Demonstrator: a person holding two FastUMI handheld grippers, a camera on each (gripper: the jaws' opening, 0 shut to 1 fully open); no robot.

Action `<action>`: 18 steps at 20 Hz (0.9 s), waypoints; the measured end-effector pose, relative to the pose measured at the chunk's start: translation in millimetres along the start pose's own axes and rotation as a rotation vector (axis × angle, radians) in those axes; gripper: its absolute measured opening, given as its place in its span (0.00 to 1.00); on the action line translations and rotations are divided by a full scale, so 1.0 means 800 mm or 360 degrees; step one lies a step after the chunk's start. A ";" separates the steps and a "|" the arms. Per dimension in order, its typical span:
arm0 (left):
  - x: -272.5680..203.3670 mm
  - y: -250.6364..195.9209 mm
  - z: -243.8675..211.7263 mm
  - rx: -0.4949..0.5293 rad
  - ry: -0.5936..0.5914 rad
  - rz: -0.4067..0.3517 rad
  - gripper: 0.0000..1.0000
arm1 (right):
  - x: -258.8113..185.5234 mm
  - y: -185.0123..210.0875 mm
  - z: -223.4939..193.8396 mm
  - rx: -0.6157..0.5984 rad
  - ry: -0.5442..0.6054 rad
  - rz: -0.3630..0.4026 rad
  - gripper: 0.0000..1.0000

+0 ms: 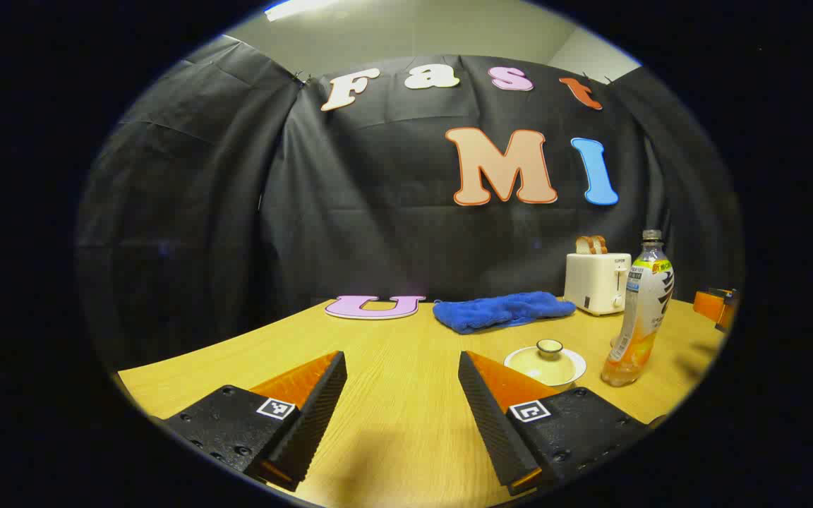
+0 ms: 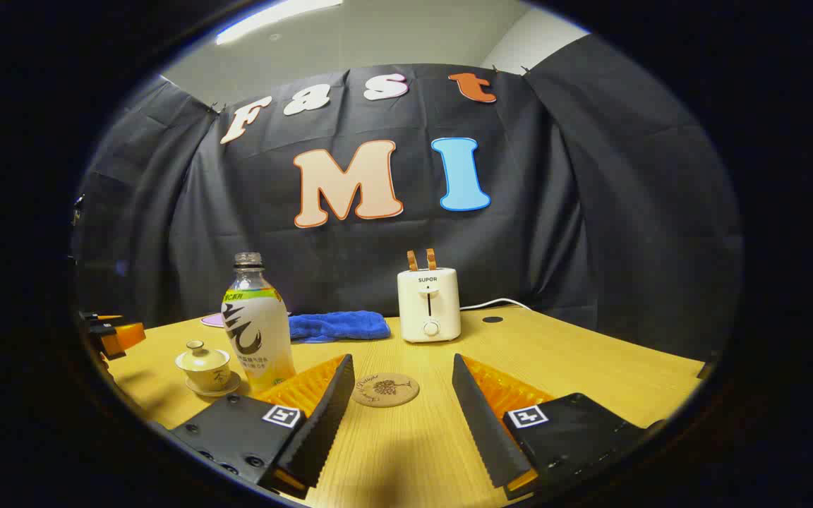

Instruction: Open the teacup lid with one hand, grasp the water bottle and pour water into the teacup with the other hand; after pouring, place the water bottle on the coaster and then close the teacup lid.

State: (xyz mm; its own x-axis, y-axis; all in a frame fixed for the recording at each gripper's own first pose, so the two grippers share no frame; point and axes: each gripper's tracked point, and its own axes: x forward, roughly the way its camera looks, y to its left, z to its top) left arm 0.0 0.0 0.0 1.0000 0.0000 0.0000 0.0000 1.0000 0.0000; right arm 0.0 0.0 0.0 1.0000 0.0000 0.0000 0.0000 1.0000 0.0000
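On the worktop: a pale wooden worktop (image 1: 392, 367) carries all the task's things, none yet handled.
Teacup: a small cream ceramic teacup (image 1: 546, 363) on its saucer sits lower right in the left gripper view and lower left in the right gripper view, just beside the bottle; its knobbed cream lid (image 1: 549, 346) is on, so nothing can be poured until it is lifted.
Bottle: a clear plastic water bottle with a white printed label and no cap (image 2: 257, 333) stands upright left of centre in the right gripper view; being uncapped, it is ready to pour once grasped, and I judge it needs a level carry.
Coaster: a round brown cork coaster (image 2: 384, 389) lies bare at lower centre of the right gripper view, near the bottle and between that gripper's fingers in the picture, kept free as the bottle's landing spot.
Left gripper: the left gripper (image 1: 401, 395) is released, fingers spread wide over bare wood at the bottom of its view, grasping nothing; the teacup lies just to the right of it, which suits this hand for the lid.
Right gripper: the right gripper (image 2: 401, 406) is likewise spread and empty, low over the worktop, with the bottle up and to the left; it looks set for the bottle.
Background: a white two-slot toaster (image 2: 429, 303) and a folded blue cloth (image 2: 338, 327) stand at the back, well apart from the work.
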 end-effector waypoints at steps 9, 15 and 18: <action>0.000 -0.001 0.004 0.0009 0.0013 -0.0002 0.94 | 0.007 0.014 -0.002 -0.0061 -0.0001 0.0052 0.93; 0.001 -0.001 0.005 0.0009 0.0014 -0.0003 0.94 | 0.007 0.014 -0.002 -0.0062 -0.0002 0.0047 0.93; 0.001 -0.002 0.005 0.0008 0.0014 -0.0021 0.94 | 0.008 0.014 -0.003 -0.0061 -0.0002 0.0047 0.93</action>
State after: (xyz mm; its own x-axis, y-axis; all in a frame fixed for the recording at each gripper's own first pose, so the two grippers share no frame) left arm 1.1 -1.2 4.0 0.9999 -0.0131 -0.0091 0.0132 0.9999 0.0053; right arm 6.1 11.1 -2.2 0.9996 0.0294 0.0006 -0.0294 0.9988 -0.0381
